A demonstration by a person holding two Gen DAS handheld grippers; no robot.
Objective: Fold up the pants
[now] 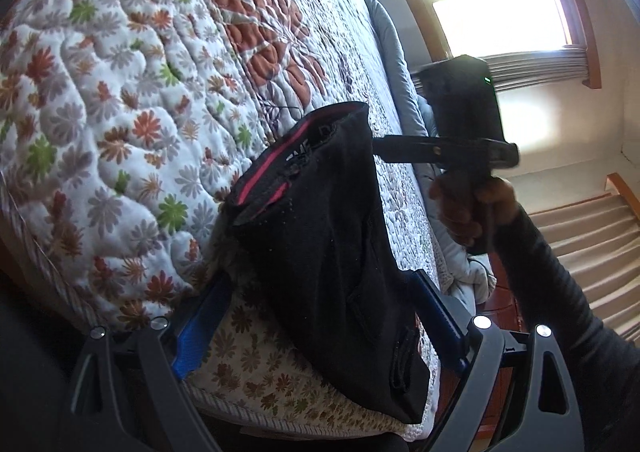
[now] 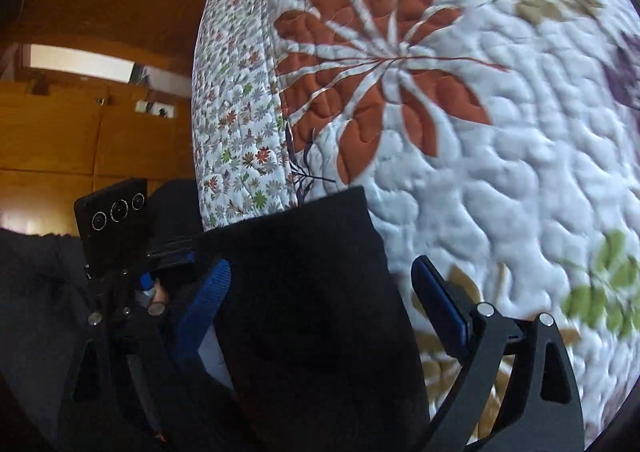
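Left wrist view: the left gripper [image 1: 320, 316] stands spread around the folded black pants [image 1: 324, 220] on the quilted bed [image 1: 120, 92], their length running forward. Right wrist view: the right gripper [image 2: 320, 312], spread, straddles the pants [image 2: 312, 292] without pinching.

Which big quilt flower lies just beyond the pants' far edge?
The rust-red flower, directly past the black pants; the green flower, purple flower and tan flower lie farther right.

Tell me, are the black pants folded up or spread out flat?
Folded, at least partly. The black pants lie as a compact bundle on the flowered quilt, their red-lined waistband doubled on top. Neatly finished? Cannot tell.
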